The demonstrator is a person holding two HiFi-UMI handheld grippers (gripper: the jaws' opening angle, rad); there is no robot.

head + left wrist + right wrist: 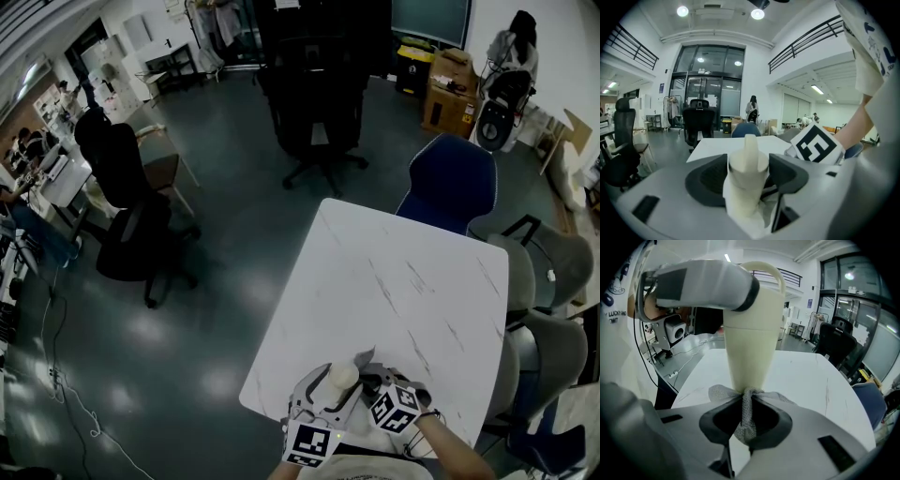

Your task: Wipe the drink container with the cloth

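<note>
The cream drink container [752, 333], a tapered cup with a handle, is held above the white table's [403, 300] near edge. My left gripper [749, 165] is shut on it, with the dark pads against its sides; in the right gripper view the left gripper [703, 284] wraps its wide upper part. My right gripper [746, 420] is shut on a bunched grey mesh cloth [744, 416], which touches the container's narrow end. In the head view the container [342, 377] sits between the left gripper [328, 398] and the right gripper [375, 384], close to my body.
A blue chair [450, 183] stands at the table's far side and grey chairs [553, 347] along its right. A black office chair [314, 112] stands farther back, another [131, 216] to the left. Cables [66, 384] lie on the dark floor.
</note>
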